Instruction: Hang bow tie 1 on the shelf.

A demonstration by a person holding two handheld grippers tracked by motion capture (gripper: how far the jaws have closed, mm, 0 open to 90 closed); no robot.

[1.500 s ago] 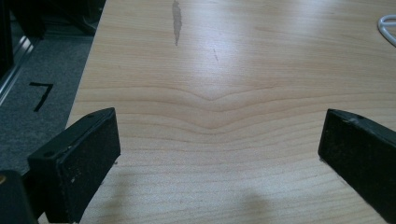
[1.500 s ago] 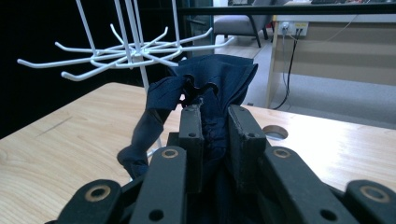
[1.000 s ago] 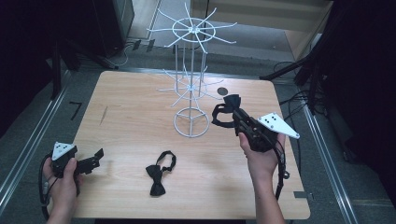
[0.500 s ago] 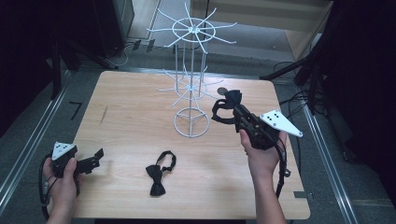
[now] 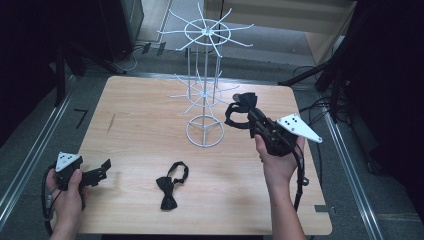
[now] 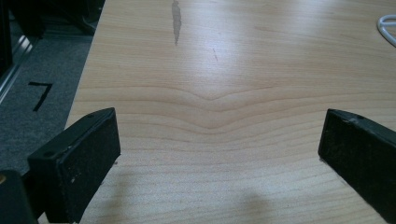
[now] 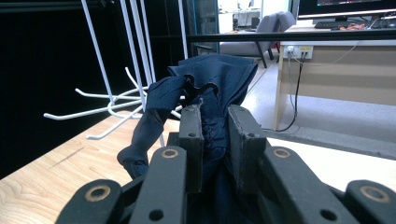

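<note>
Right gripper (image 5: pixel 246 113), held up in the person's right hand (image 5: pixel 277 162) over the right side of the wooden table (image 5: pixel 140 120), has its jaws clamped on a dark navy bow tie (image 5: pixel 240 106). In the right gripper view the fabric bunches up between and above the two black jaws, with its strap looping down to the left. That tie sits just right of the white wire display stand (image 5: pixel 205 90), near the stand's lower ring of hooks, not touching them as far as can be seen. Left gripper (image 5: pixel 102 171) rests low at the near left corner of the table, jaws spread wide with bare wood between them. A second black bow tie (image 5: pixel 170 190) lies flat on the table, near the front edge, between the two hands.
</note>
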